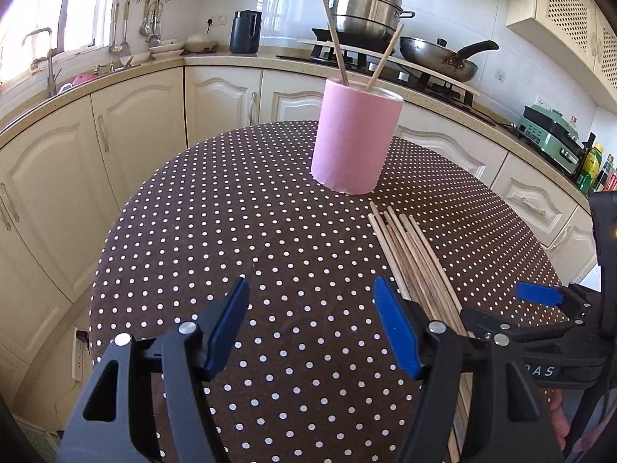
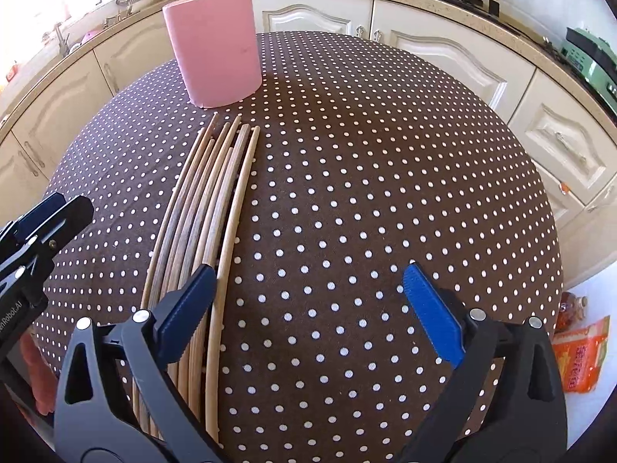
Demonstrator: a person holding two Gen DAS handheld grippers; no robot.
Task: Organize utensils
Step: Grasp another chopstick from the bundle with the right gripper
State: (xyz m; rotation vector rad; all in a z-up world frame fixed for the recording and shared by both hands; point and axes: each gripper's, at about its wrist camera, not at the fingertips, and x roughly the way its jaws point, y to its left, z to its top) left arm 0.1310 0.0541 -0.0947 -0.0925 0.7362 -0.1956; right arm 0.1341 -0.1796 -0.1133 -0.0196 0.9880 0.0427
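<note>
A bundle of wooden chopsticks (image 2: 210, 208) is laid flat on the bench (image 2: 366, 193), which is covered by a brown cloth with white dots. The long axis of the bundle runs from the near edge of the bench toward the far side, and the far tips are seen just short of a pink holder (image 2: 216, 46), close to its base but apart from it. In the left wrist view the same chopsticks (image 1: 408, 254) are found to the right of centre, slanting away toward the pink holder (image 1: 356, 139) on the far part of the bench (image 1: 231, 231). Two chopsticks in the holder (image 1: 337, 42) are stood nearly upright, leaning apart at their tops. The left tongs (image 1: 312, 332) are held open above bare cloth, with nothing between the blue pads and nothing touched. The right tongs (image 2: 308, 308) are spread wide; the left pad is seen over the near part of the bundle, but whether it touches the sticks cannot be told, and nothing is gripped. The right tongs (image 1: 540, 297) are also seen at the right edge of the left wrist view, beside the near end of the bundle.
</note>
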